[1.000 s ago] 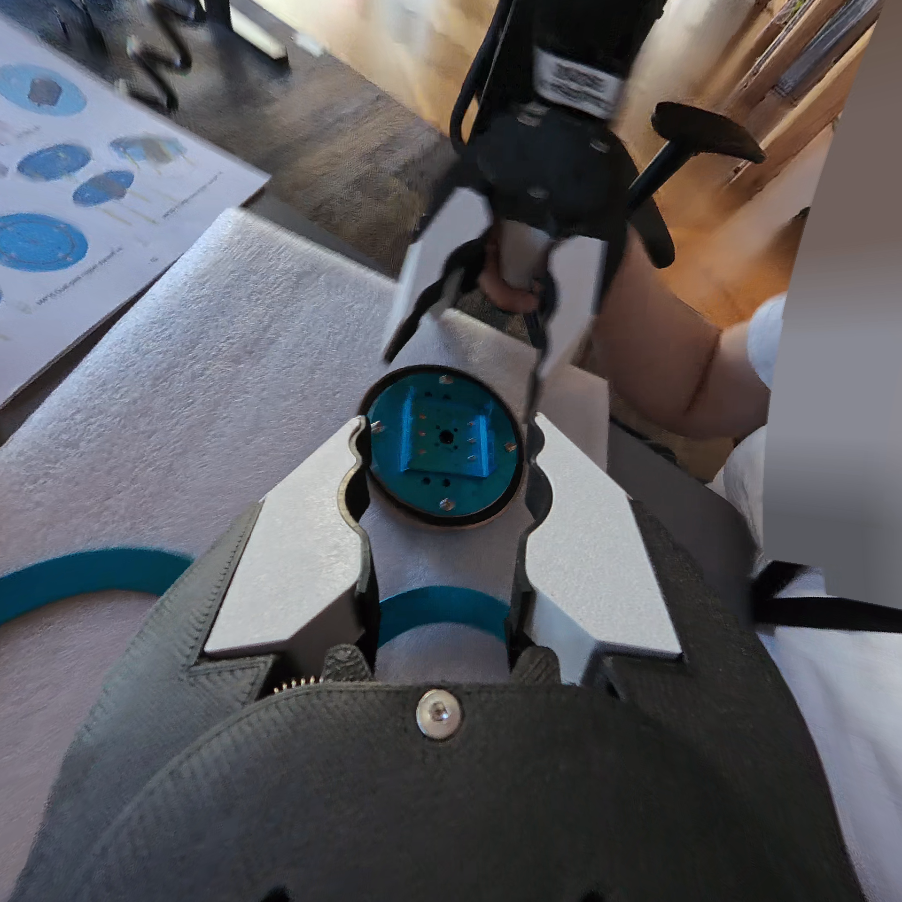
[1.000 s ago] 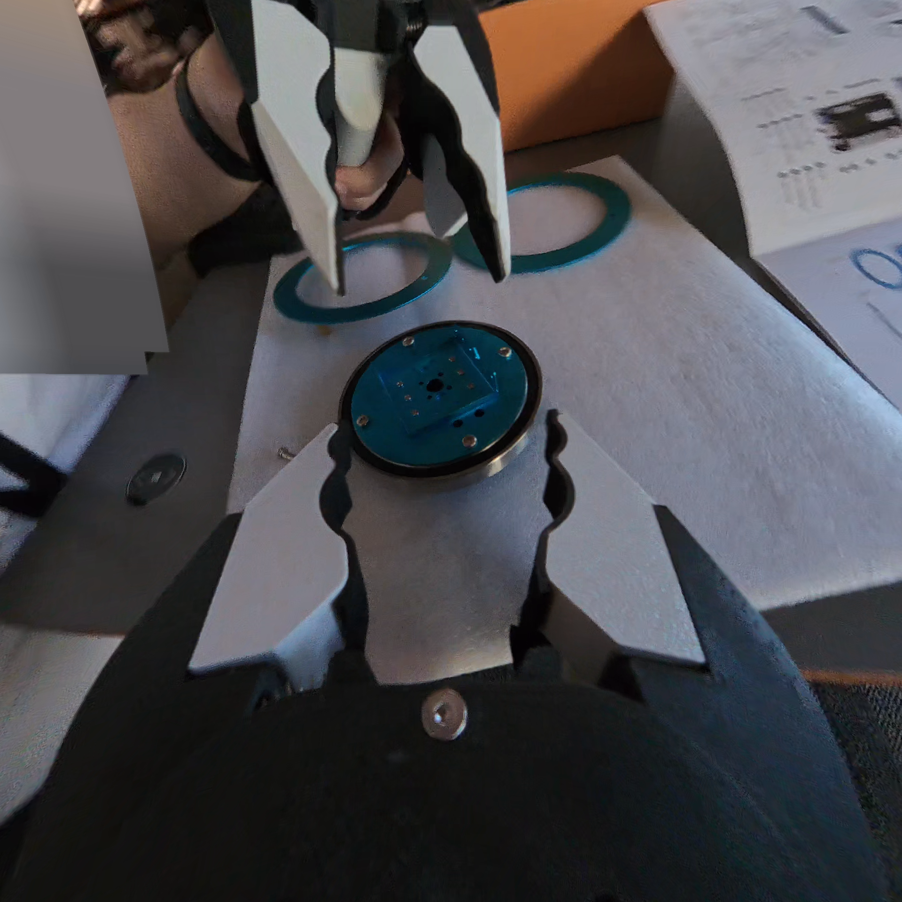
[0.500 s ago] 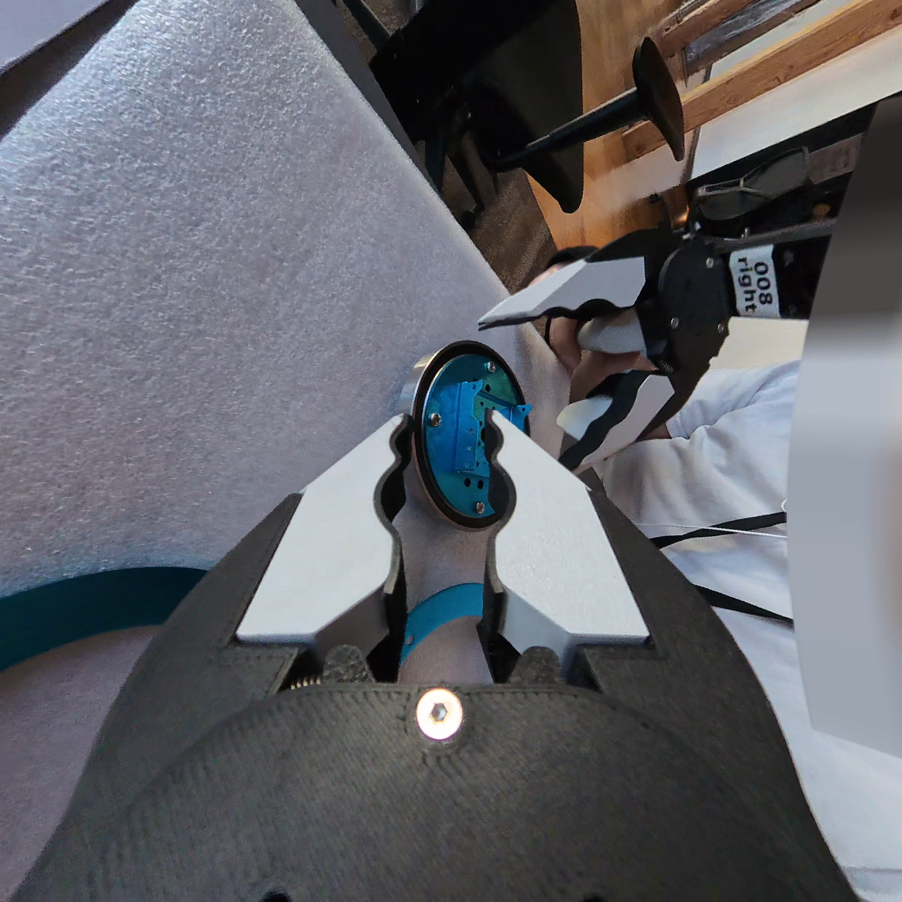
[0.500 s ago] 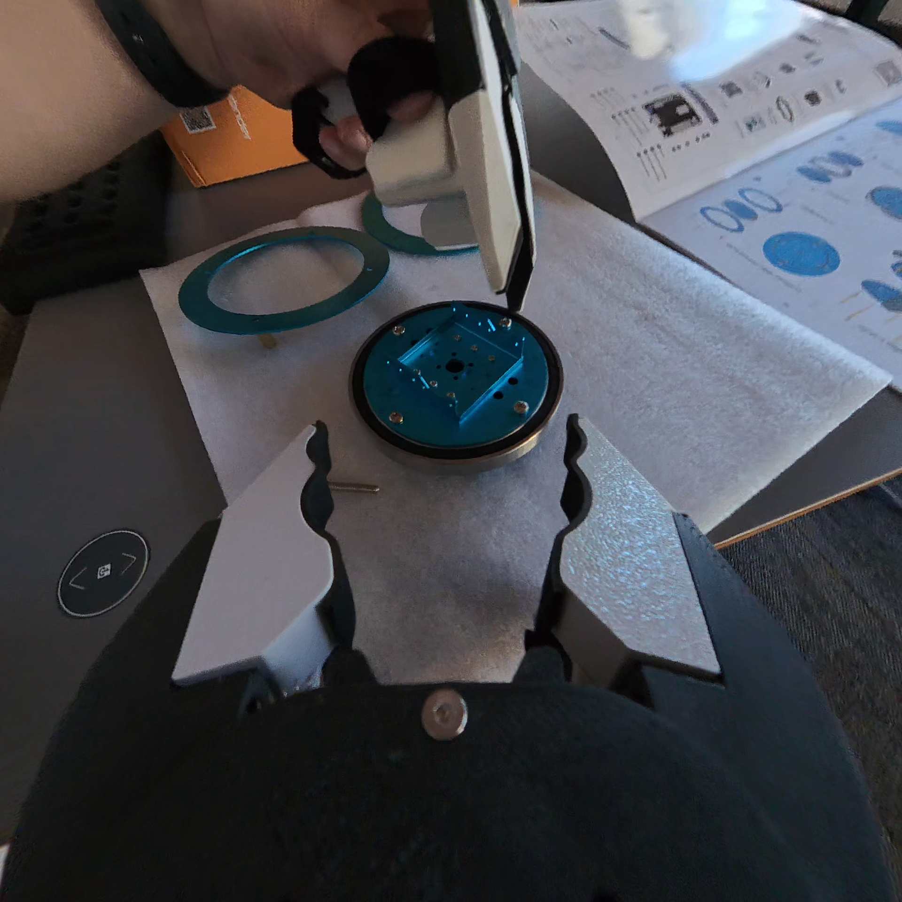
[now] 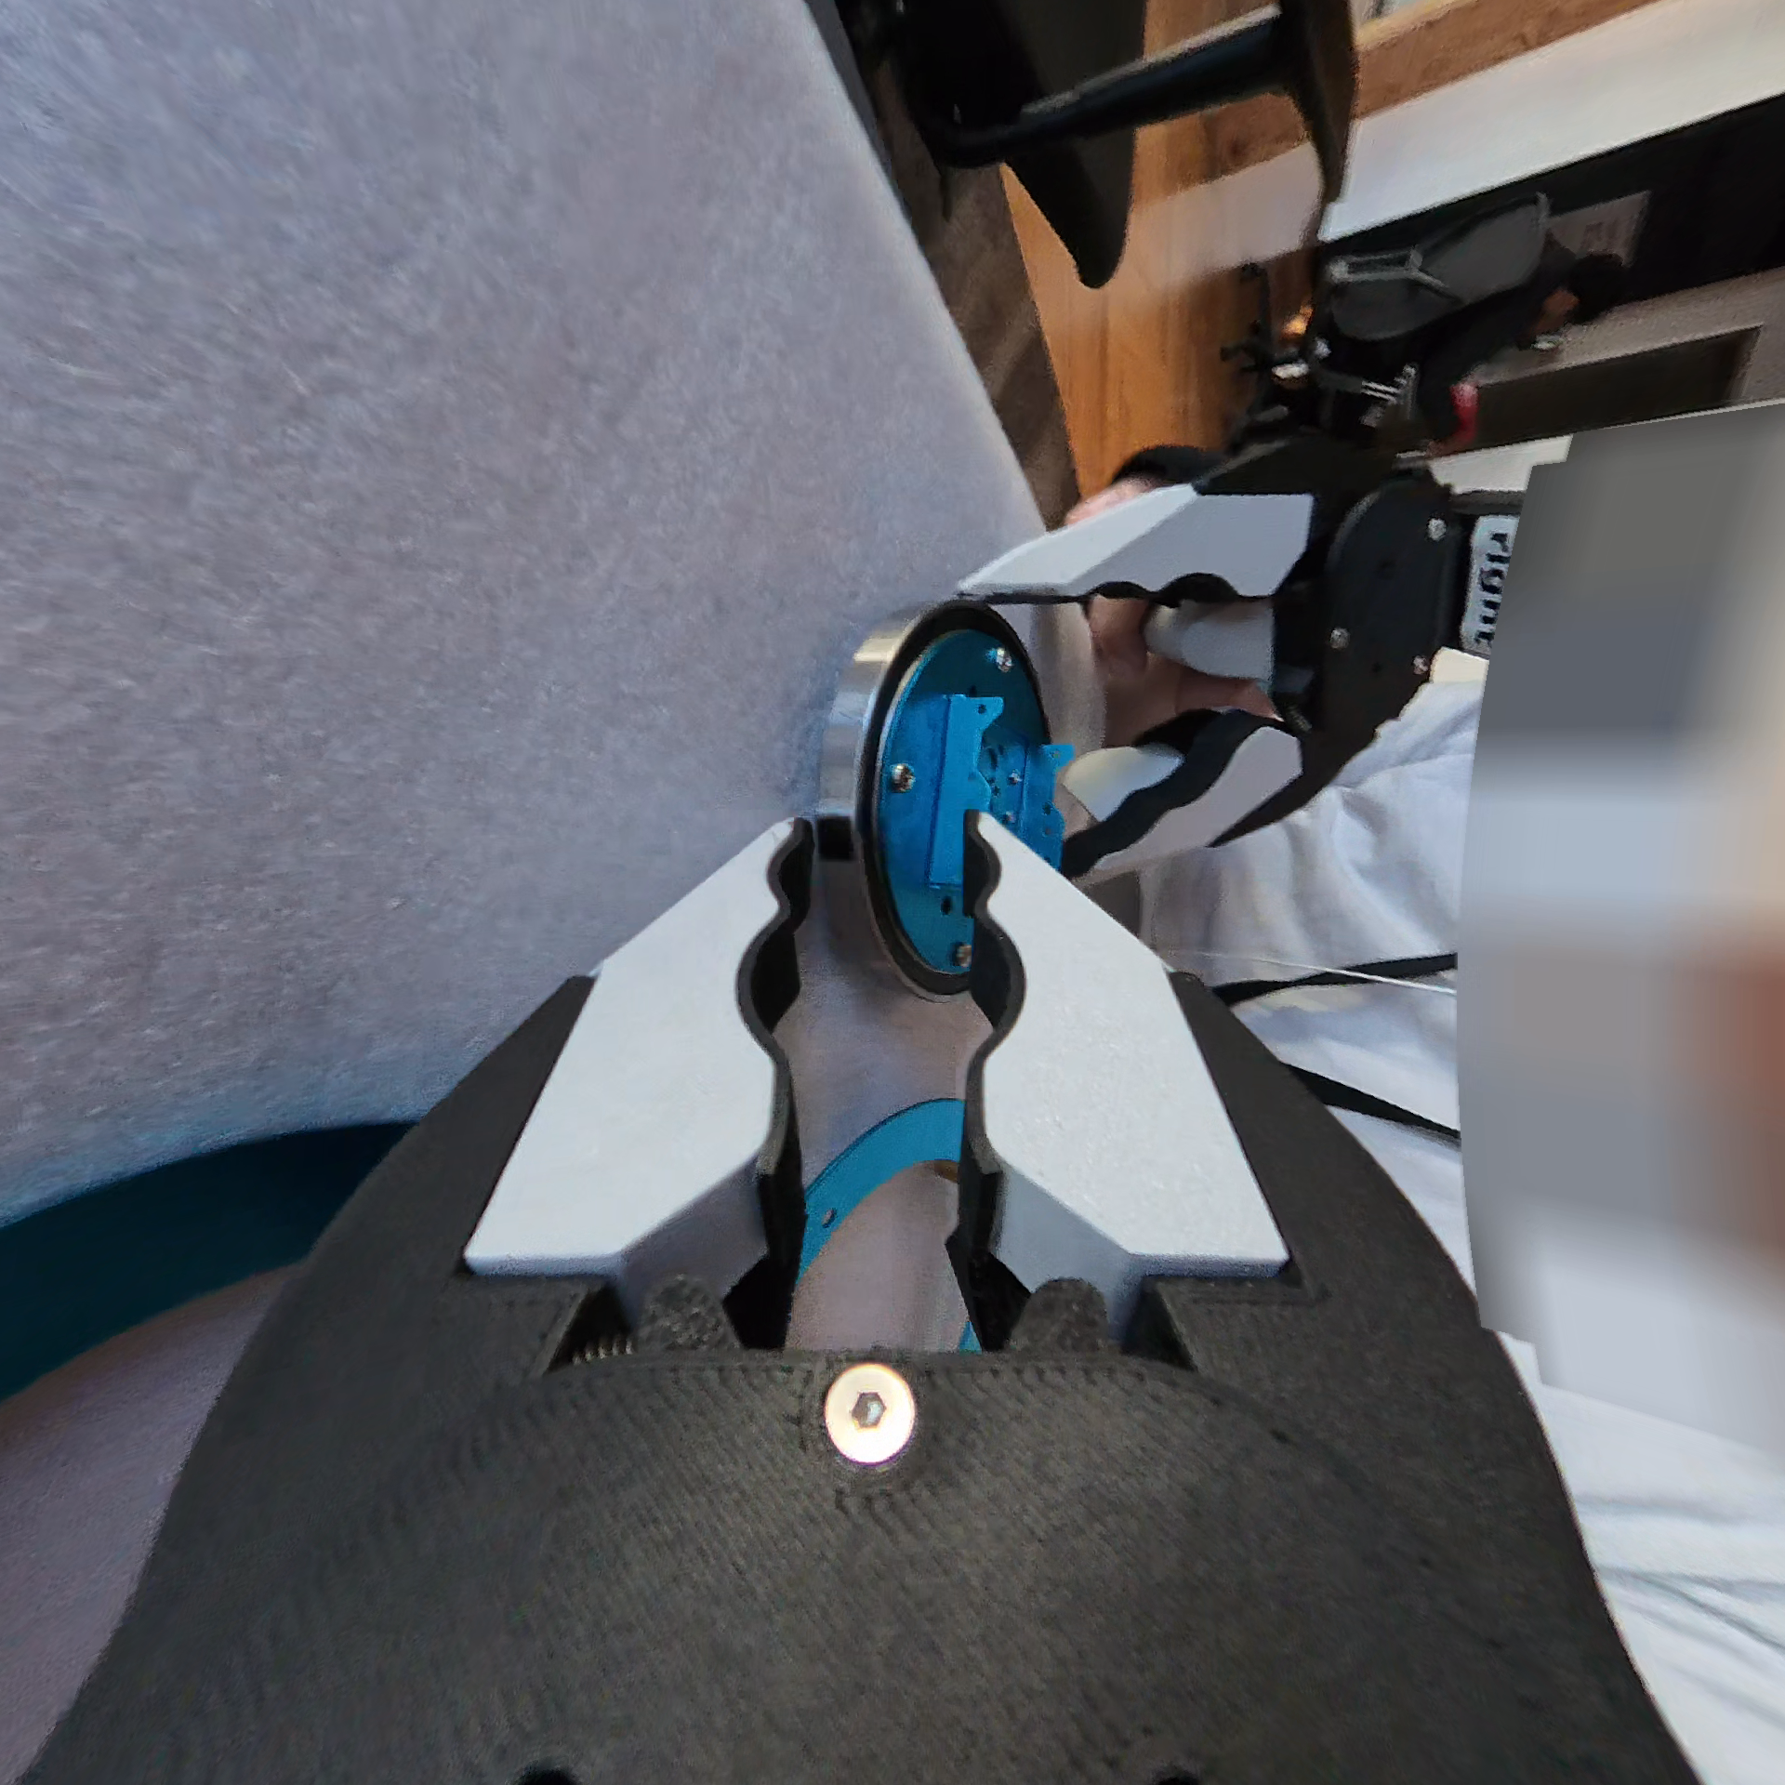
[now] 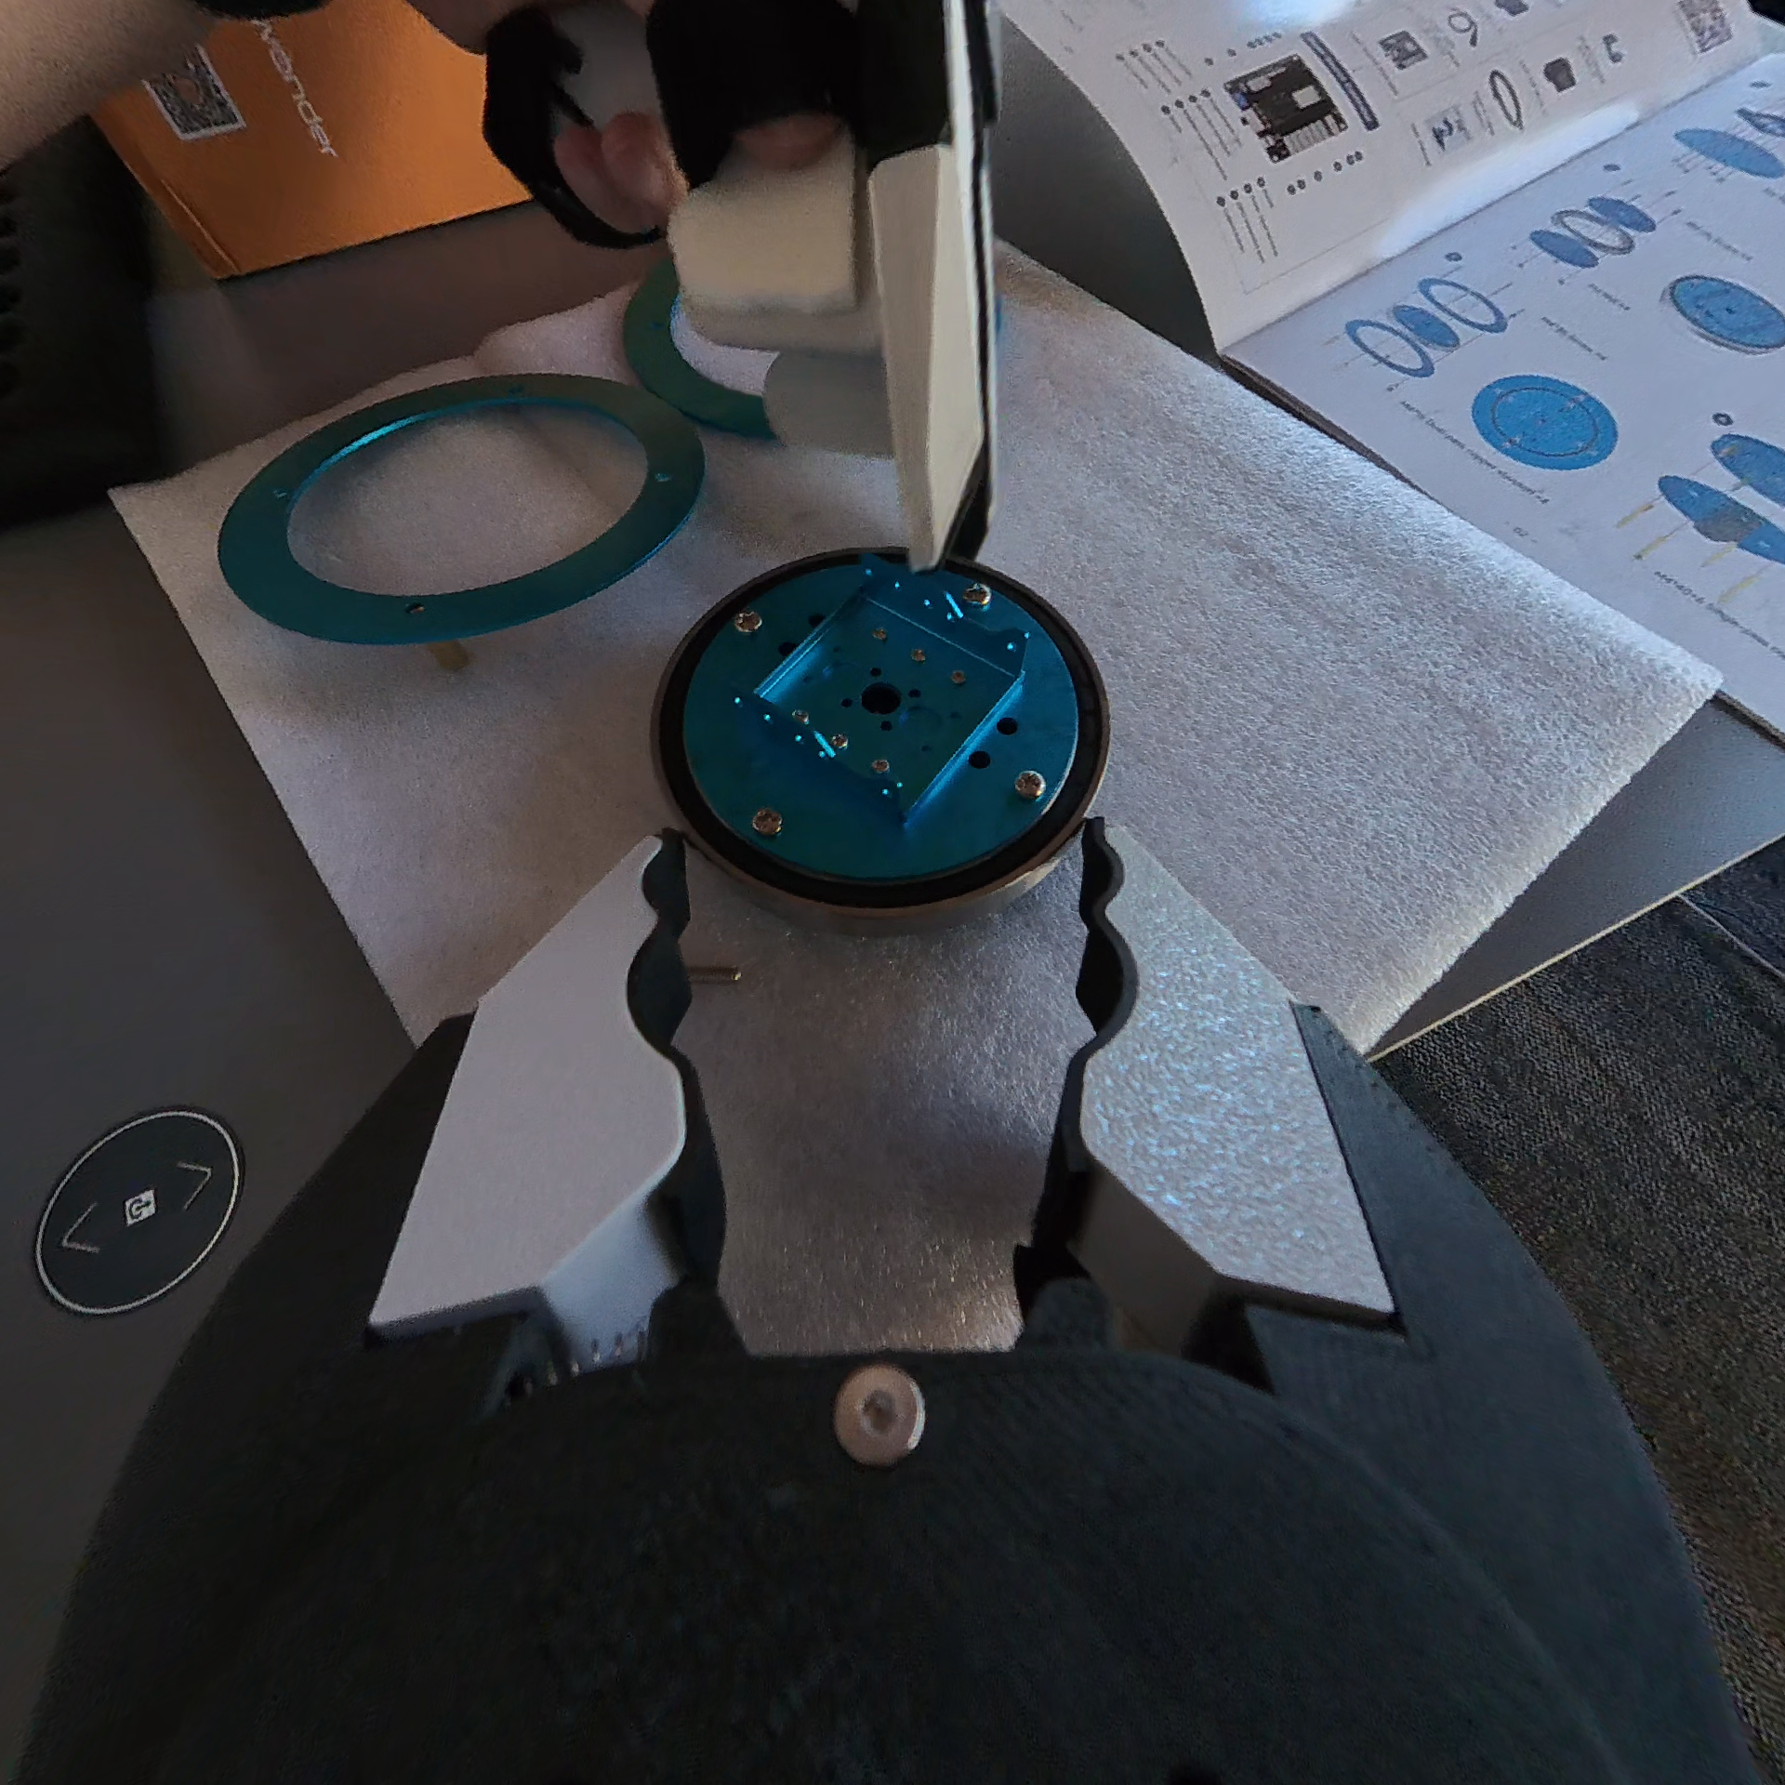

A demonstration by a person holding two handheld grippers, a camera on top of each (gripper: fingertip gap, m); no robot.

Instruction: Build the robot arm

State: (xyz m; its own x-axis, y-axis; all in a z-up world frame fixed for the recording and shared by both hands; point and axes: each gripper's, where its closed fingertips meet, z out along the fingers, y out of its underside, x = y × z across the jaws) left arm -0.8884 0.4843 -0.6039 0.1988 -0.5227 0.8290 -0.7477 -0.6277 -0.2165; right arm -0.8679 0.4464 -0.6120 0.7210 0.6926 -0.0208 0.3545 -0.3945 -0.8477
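A round blue disc (image 6: 884,734) with a silver rim, screws and a raised square bracket lies flat on a white foam sheet (image 6: 1256,676). My right gripper (image 6: 881,850) is open, with its fingertips either side of the disc's near rim, not touching it. My left gripper (image 6: 932,555) comes down from above, rolled on its side, with its tip at the disc's far rim. In the left wrist view my left gripper (image 5: 889,831) has its jaws narrowed with a gap left. They straddle the edge of the disc (image 5: 951,773). The right gripper (image 5: 1019,729) shows beyond it.
Two teal flat rings (image 6: 459,507) (image 6: 676,357) lie on the foam behind the disc. Small pins (image 6: 720,974) (image 6: 449,655) lie loose on it. An orange box (image 6: 319,126) stands at the back left, open manual pages (image 6: 1545,290) lie right, and a grey surface with a round button (image 6: 138,1210) is left. Across from one pair of fingers to the other is roughly 6 centimetres.
My left gripper rolled onto its side, narrowed its jaws and came down to the disc's far rim. My right gripper moved closer to the near rim. The disc has stayed put.
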